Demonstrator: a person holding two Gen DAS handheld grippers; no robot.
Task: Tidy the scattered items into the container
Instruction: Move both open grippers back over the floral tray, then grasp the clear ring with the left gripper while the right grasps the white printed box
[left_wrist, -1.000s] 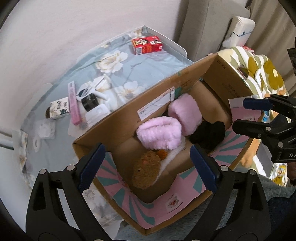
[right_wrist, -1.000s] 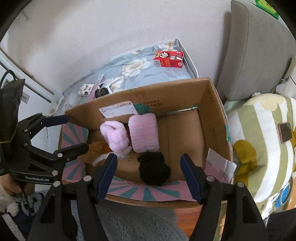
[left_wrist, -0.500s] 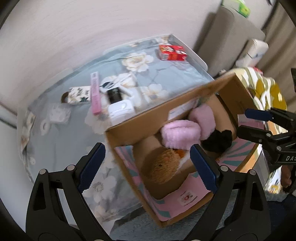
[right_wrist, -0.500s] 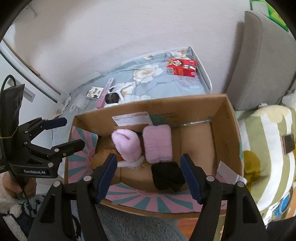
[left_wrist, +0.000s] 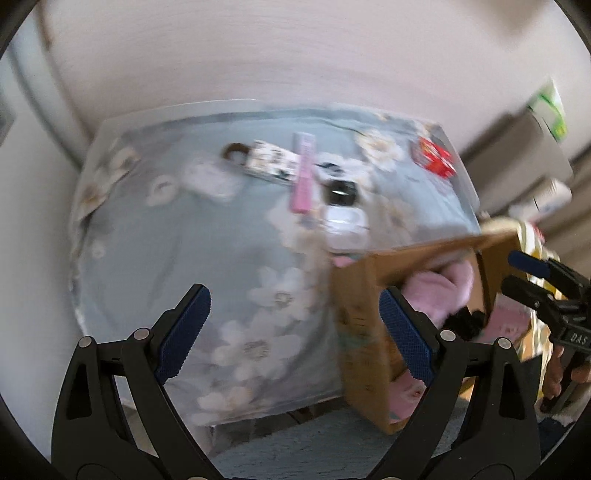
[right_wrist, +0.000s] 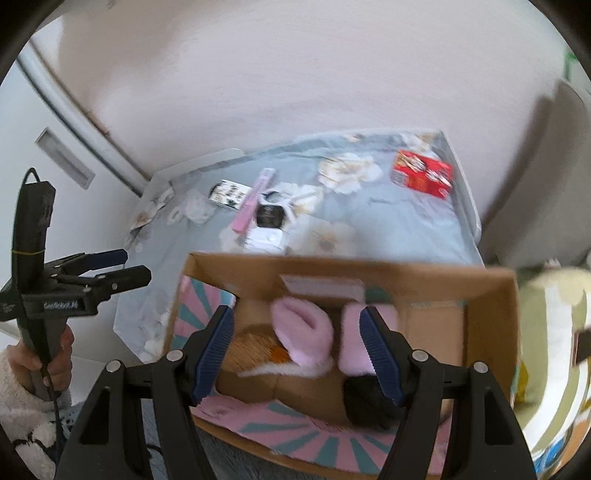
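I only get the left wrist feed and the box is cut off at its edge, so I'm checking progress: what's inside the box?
Observer: Two pink fluffy slippers, side by side.
Operator: Anything else in there?
Observer: A brown plush toy at the box's left end, and a black fuzzy item near the front wall.
Operator: Is the right gripper carrying anything?
Observer: No, the right gripper hangs open and empty above the box.

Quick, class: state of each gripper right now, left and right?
Left gripper: open, holding nothing, over the floral cloth.
Right gripper: open, holding nothing, above the cardboard box.
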